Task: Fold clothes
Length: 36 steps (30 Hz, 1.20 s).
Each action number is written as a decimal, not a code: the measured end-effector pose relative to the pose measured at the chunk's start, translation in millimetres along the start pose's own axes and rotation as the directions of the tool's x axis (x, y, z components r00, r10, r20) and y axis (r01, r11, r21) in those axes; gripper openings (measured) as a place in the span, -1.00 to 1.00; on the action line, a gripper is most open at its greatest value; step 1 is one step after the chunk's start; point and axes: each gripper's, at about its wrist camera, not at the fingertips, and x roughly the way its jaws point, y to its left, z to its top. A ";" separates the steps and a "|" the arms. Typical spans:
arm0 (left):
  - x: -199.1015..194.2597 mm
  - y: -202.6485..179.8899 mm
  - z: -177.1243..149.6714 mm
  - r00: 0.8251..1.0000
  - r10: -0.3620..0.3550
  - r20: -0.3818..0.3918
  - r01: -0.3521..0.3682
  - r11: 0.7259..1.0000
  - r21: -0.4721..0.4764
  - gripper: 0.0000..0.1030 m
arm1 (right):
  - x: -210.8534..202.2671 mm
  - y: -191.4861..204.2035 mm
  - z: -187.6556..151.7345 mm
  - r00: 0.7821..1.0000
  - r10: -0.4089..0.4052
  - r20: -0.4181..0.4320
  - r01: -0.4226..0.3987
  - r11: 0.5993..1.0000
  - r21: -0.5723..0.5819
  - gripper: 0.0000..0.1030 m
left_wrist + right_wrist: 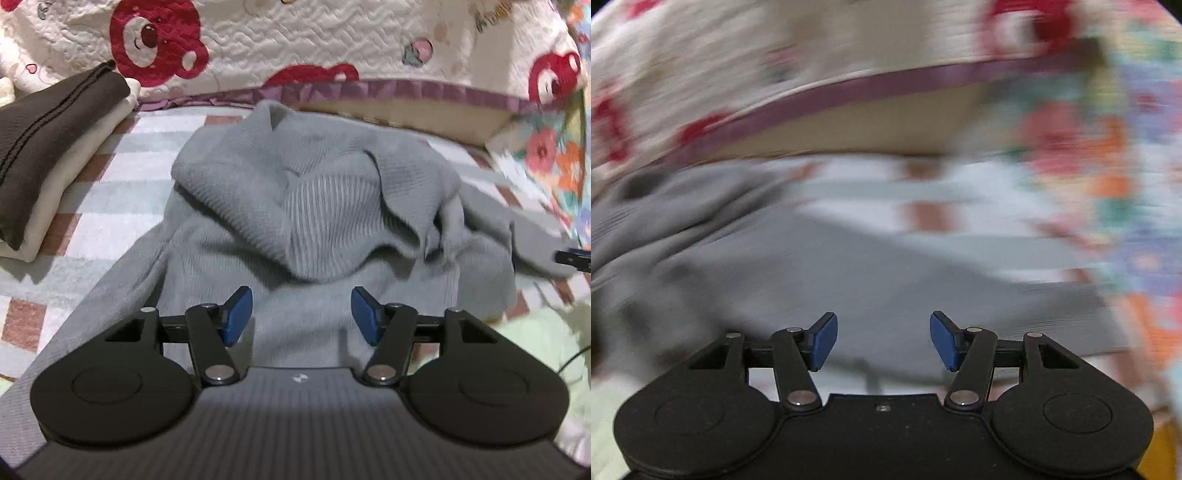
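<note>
While the grey sweater (317,206) lies rumpled on the checked bedding (122,177), the left gripper (301,315) hangs just over its near part, blue fingers (236,317) spread apart with nothing between them. From those fingers the garment's bulk sits at twelve o'clock: a ribbed panel in the middle, thick folds bunched over it, the collar at the far end. Its long axis runs roughly six to twelve, and one sleeve (535,240) trails off toward three o'clock, where a dark tip of the other tool shows at the frame edge.

Seen from the right wrist, everything is smeared by motion. The right gripper (883,339) also has its fingers parted and empty, with grey cloth (812,266) ahead from nine to one o'clock.

A dark and a cream garment (48,158) lie folded in a stack at ten o'clock from the left gripper.

Judging by position, the left gripper is nearer the body, the right nearer the sleeve.
</note>
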 end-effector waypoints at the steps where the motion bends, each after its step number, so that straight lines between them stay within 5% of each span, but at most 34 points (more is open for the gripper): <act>1: 0.4 -1.2 -1.5 1.000 0.007 -0.003 -0.007 1.000 0.010 0.18 | 3.3 16.5 -3.6 0.997 0.071 -0.014 -0.071 0.997 -0.043 0.18; 9: 32.5 -19.8 -11.7 0.999 0.026 -0.037 -0.023 0.997 0.079 0.21 | 0.3 109.3 -24.6 0.936 0.334 -0.111 -0.352 0.878 -0.324 0.26; 11: 40.5 -24.4 -14.3 0.999 0.031 -0.045 -0.027 0.995 0.097 0.26 | 9.7 122.8 -32.5 0.946 0.298 -0.132 -0.326 0.864 -0.384 0.30; 17: 64.6 -38.4 -22.0 0.997 0.048 -0.069 -0.037 0.988 0.149 0.45 | 25.9 130.3 -24.5 0.966 0.258 0.003 -0.234 0.878 -0.418 0.31; 19: 69.1 -30.9 -20.7 0.998 0.031 -0.063 -0.026 0.995 0.092 0.42 | 31.1 132.5 -21.5 0.968 0.246 0.050 -0.203 0.883 -0.424 0.27; 20: 69.2 -25.9 -19.3 0.998 0.019 -0.053 -0.017 0.999 0.049 0.07 | 33.7 133.6 -20.0 0.968 0.240 0.073 -0.187 0.885 -0.427 0.09; 21: 66.8 -18.7 -16.2 0.999 0.014 -0.029 -0.014 1.000 0.002 -0.17 | 36.3 134.6 -18.5 0.968 0.233 0.097 -0.171 0.887 -0.429 -0.38; 23: 60.8 -7.2 -6.9 1.000 0.018 0.026 -0.017 0.999 -0.047 -0.38 | 38.1 132.4 -11.1 0.960 0.246 0.134 -0.175 0.900 -0.398 -0.95; 27: 68.1 11.9 22.3 0.999 -0.005 0.046 0.010 0.994 -0.107 -0.41 | 61.3 110.8 43.9 0.939 0.313 0.140 -0.282 0.937 -0.207 -0.95; 29: 74.2 35.8 27.7 0.995 -0.076 0.061 0.089 0.960 -0.265 -0.41 | 91.2 96.5 72.3 0.942 0.323 0.086 -0.316 0.945 -0.083 -0.95; 34: 87.8 91.3 23.7 0.970 -0.199 0.137 0.241 0.774 -0.586 -0.38 | 169.1 72.8 108.3 0.938 0.326 -0.118 -0.316 0.944 0.097 -0.86; 36: 89.4 97.5 20.9 0.970 -0.189 0.155 0.244 0.765 -0.597 -0.38 | 172.2 85.7 101.7 0.945 0.299 -0.133 -0.297 0.954 0.031 -0.82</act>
